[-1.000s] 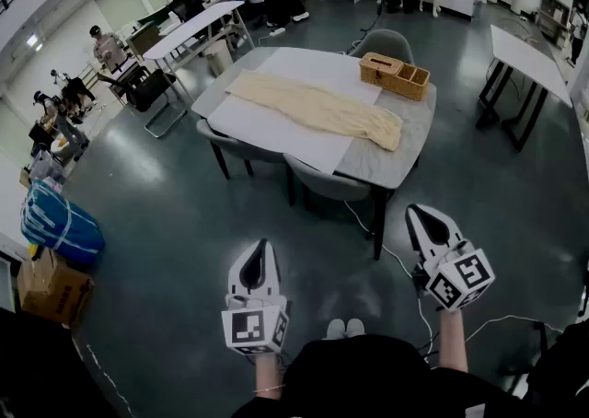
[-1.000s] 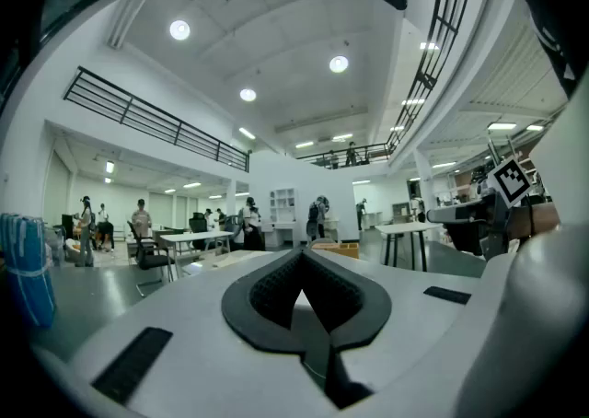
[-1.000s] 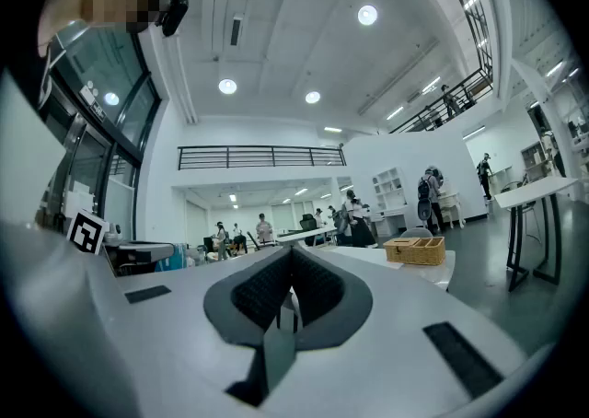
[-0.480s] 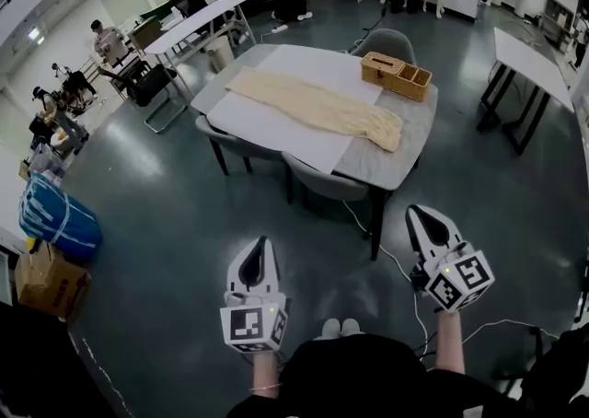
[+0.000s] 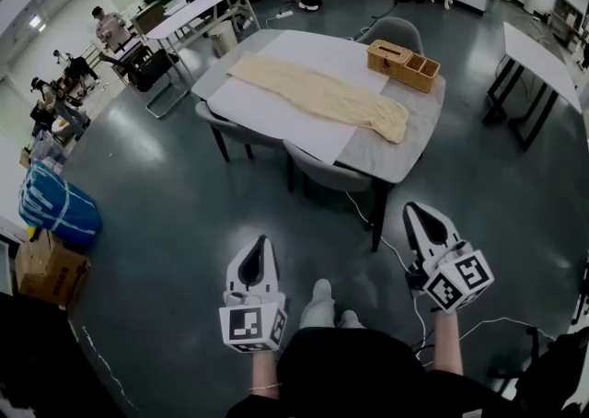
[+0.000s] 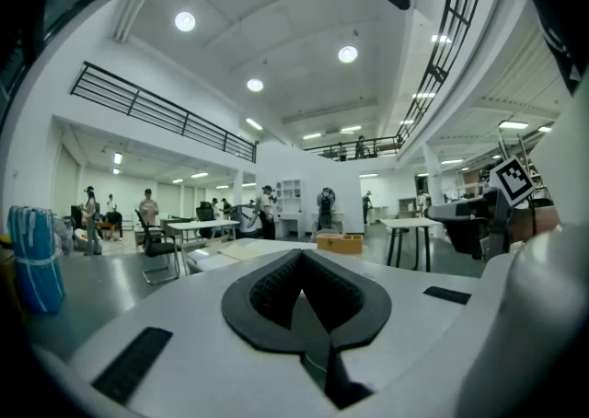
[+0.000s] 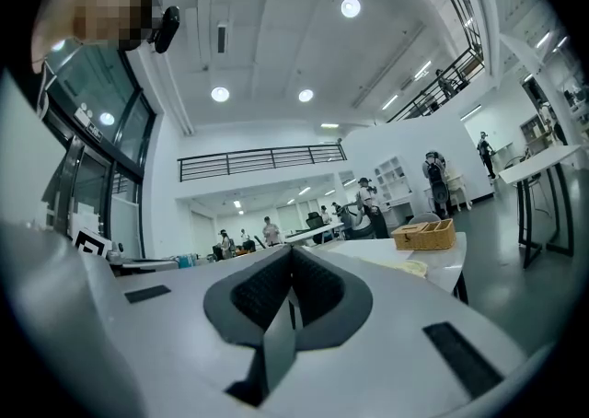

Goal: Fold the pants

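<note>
Cream pants (image 5: 320, 95) lie stretched out flat on a white sheet (image 5: 276, 120) on the grey table (image 5: 405, 156), a few steps ahead of me. Both grippers hang over the floor, well short of the table. My left gripper (image 5: 260, 247) is shut with nothing between its jaws, and its own view shows the pads (image 6: 276, 289) meeting. My right gripper (image 5: 414, 214) is shut and empty too. In the right gripper view the pants (image 7: 410, 267) show as a pale strip on the table's edge.
A wicker box (image 5: 403, 64) stands on the table's far right corner. Grey chairs (image 5: 329, 179) are tucked in at the near side and one (image 5: 396, 33) at the far side. A cable (image 5: 391, 250) runs across the floor. A blue bag (image 5: 57, 209) and a cardboard box (image 5: 48, 271) sit at the left.
The table has come slightly nearer in the head view, and a shoe has stepped forward between the grippers. Both grippers keep their places and stay shut.
</note>
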{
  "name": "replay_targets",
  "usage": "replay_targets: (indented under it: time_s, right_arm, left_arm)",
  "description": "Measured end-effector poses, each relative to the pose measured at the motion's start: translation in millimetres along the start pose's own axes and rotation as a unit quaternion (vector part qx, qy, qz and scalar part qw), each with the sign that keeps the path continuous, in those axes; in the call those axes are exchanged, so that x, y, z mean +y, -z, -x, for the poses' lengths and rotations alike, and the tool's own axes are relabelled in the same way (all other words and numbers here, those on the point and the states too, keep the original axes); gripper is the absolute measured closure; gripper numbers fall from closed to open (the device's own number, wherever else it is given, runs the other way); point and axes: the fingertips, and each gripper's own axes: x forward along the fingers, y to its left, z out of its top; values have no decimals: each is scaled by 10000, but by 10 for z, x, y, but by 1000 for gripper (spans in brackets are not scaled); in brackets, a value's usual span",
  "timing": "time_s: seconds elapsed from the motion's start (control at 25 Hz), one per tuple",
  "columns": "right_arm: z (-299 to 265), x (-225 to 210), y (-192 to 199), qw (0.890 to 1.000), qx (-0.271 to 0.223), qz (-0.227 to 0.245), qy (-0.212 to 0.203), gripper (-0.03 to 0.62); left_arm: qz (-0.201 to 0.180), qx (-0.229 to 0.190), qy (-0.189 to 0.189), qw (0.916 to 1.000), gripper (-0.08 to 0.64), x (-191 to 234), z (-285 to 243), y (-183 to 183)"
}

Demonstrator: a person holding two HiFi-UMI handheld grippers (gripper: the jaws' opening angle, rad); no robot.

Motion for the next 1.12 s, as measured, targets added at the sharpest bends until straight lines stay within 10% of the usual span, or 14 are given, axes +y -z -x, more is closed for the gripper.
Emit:
replay_targets:
  time_s: [1.12]
  right_arm:
    - [-2128, -296, 108, 9980, -27, -308, 548, 578]
  left_arm:
    - [-219, 61, 372, 9990, 546, 1463, -1767, 37]
